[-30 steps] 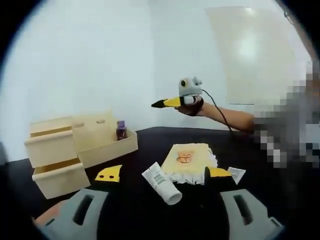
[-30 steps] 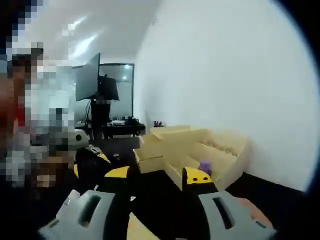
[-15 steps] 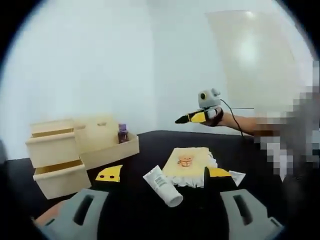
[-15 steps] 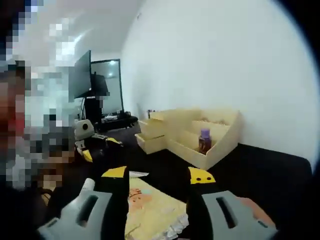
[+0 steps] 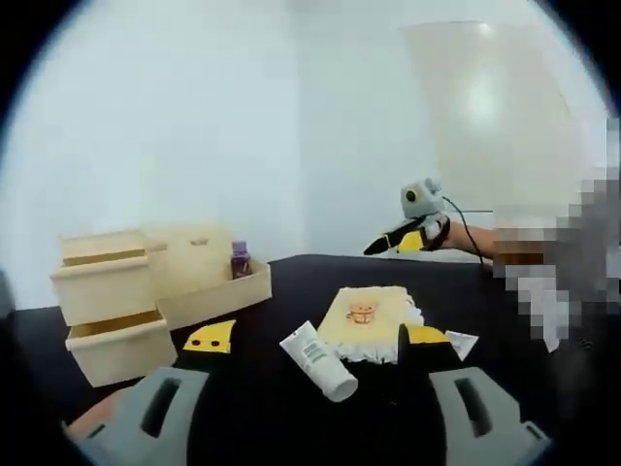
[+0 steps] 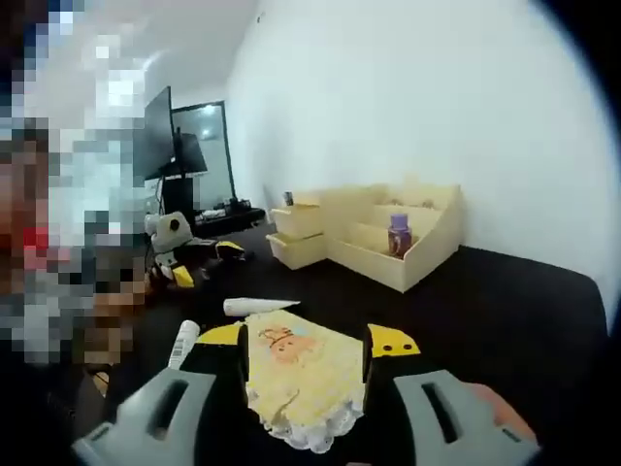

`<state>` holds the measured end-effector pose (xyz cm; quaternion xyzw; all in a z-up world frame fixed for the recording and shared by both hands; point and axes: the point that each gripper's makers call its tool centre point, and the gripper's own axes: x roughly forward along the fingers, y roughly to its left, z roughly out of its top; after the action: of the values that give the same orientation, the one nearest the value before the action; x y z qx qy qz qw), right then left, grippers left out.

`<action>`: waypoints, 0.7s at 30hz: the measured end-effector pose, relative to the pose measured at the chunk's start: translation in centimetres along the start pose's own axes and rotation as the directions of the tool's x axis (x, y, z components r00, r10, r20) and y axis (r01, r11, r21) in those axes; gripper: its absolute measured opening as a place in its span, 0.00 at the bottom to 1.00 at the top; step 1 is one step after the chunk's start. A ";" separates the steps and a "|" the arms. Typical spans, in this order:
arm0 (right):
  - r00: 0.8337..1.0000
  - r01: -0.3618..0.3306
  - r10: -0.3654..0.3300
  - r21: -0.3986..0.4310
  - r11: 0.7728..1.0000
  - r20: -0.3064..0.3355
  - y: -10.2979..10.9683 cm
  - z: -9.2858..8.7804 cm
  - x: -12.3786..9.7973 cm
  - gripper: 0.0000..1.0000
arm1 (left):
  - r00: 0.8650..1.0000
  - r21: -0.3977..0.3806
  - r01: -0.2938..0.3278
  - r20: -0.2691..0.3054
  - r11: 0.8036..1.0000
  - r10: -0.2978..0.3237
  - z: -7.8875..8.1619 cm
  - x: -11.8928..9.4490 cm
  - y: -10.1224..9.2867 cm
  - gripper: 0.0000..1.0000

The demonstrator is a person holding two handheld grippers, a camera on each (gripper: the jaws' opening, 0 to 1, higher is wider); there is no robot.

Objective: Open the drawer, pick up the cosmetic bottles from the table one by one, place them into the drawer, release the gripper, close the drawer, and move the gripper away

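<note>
**Both grippers up, bottles on the table**

White tube (image 5: 318, 360) lies on the black table (image 5: 291, 282), touching the near-left edge of the yellow cloth (image 5: 369, 316). A second small tube (image 6: 184, 345) lies just off that cloth too. Purple bottle (image 5: 240, 260) stands in the wooden organizer (image 5: 209, 277), well beyond the cloth; its lower drawer (image 5: 121, 345) sits pulled out. My left gripper (image 5: 315, 340) is spread, empty. My right gripper (image 6: 306, 345) hovers over the cloth, spread, empty.

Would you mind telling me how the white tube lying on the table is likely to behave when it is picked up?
The white tube lies flat, round-bodied, so it may roll if nudged. It looks like soft plastic, likely light and squashy. Its glossy skin could slip.
</note>
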<state>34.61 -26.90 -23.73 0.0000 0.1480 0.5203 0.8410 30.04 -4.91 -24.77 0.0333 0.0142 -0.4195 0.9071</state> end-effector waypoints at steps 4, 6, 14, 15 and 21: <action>0.999 0.008 -0.005 0.041 0.999 -0.052 1.2 -1.9 0.0 0.46 | 1.000 -0.005 -0.005 0.001 1.000 0.005 0.0 -0.1 0.1 0.60; 0.995 0.012 -0.001 0.107 0.994 -0.101 1.6 -3.2 -0.1 0.47 | 1.000 -0.003 -0.005 0.001 1.000 0.005 0.0 -0.1 0.1 0.60; 0.988 0.083 -0.054 0.207 0.975 -0.144 0.5 -5.5 -0.3 0.47 | 1.000 0.006 0.001 -0.007 1.000 -0.001 -0.2 0.1 -0.2 0.60; 0.986 0.093 -0.053 0.253 0.963 -0.157 0.7 -5.9 -0.3 0.47 | 1.000 0.005 0.002 -0.006 1.000 -0.002 -0.2 0.1 -0.2 0.60; 0.983 0.128 -0.073 0.342 0.931 -0.169 0.1 -7.0 0.1 0.46 | 1.000 0.007 0.002 -0.009 1.000 -0.002 -0.3 0.1 -0.3 0.59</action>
<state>32.81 -27.81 -30.38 0.1023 0.3027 0.4399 0.8393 29.89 -5.16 -25.07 0.0383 0.0169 -0.4202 0.9065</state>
